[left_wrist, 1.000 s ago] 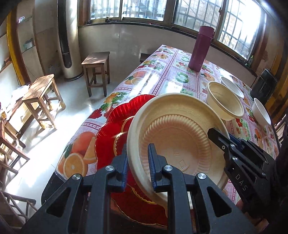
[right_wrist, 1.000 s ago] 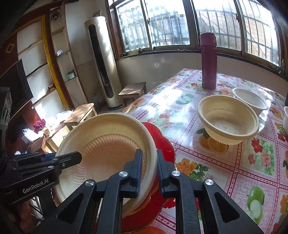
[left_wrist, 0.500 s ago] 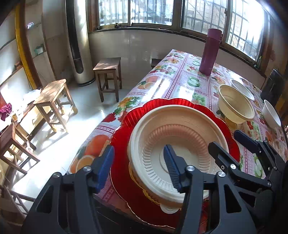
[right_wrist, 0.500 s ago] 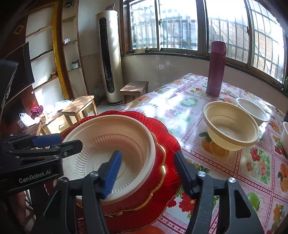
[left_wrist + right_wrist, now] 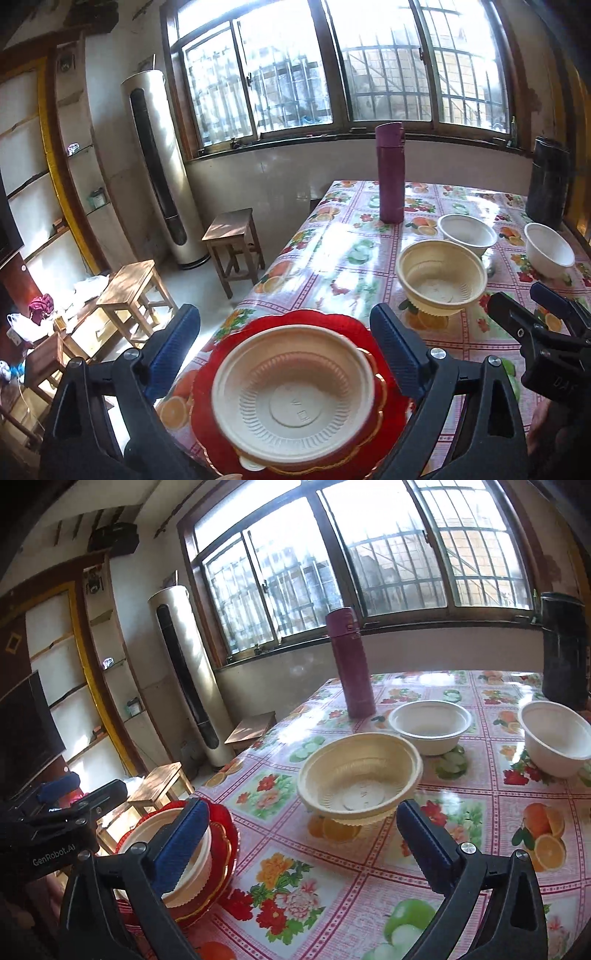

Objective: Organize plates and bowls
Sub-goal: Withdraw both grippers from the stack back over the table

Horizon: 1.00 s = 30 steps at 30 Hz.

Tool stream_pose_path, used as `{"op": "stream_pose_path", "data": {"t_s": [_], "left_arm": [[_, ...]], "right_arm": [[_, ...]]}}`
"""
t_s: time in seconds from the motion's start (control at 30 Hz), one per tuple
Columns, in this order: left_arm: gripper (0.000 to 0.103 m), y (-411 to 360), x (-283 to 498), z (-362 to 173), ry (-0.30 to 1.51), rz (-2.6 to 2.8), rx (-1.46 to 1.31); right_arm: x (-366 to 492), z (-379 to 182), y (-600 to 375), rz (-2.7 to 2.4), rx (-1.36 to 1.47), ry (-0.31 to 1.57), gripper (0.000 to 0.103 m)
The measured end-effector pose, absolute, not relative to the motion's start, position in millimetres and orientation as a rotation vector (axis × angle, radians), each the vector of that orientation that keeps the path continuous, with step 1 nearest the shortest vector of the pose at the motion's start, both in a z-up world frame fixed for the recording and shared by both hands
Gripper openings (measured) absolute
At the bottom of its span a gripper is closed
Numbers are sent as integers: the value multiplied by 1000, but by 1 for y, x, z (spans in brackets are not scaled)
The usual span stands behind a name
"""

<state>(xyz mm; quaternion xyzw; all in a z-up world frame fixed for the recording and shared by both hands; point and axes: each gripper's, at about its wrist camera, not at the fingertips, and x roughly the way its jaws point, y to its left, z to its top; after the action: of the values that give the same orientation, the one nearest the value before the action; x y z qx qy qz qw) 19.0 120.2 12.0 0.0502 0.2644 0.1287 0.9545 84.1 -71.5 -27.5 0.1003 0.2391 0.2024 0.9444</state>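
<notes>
A cream plate (image 5: 293,400) rests on stacked red plates (image 5: 205,406) at the table's near left corner; the stack also shows in the right wrist view (image 5: 225,843). My left gripper (image 5: 284,354) is open above the stack, holding nothing. My right gripper (image 5: 295,843) is open and empty, over the table in front of a cream bowl (image 5: 360,777). That bowl also shows in the left wrist view (image 5: 441,277). Two white bowls (image 5: 430,725) (image 5: 556,742) sit further back.
A tall purple flask (image 5: 351,662) stands at the far side of the fruit-print tablecloth (image 5: 480,812). A black container (image 5: 563,650) stands at the far right. Wooden stools (image 5: 129,288) and a tall air conditioner (image 5: 159,166) stand left of the table.
Both grippers opened and let go of the cream plate, which now lies flat on the red plates. Both have pulled back and up, and the right one has turned toward the cream bowl.
</notes>
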Motion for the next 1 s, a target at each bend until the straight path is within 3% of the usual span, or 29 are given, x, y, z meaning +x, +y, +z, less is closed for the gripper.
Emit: {"op": "stream_pose_path", "data": {"t_s": [0.1, 0.5, 1.0], "left_arm": [[103, 89, 27, 17, 509, 216, 124], [103, -22, 71, 26, 497, -3, 153], [103, -62, 113, -26, 641, -83, 114]], "right_arm": [[94, -28, -122, 355, 282, 488, 102], [100, -29, -274, 109, 344, 445, 103], [107, -38, -252, 69, 264, 475, 103]]}}
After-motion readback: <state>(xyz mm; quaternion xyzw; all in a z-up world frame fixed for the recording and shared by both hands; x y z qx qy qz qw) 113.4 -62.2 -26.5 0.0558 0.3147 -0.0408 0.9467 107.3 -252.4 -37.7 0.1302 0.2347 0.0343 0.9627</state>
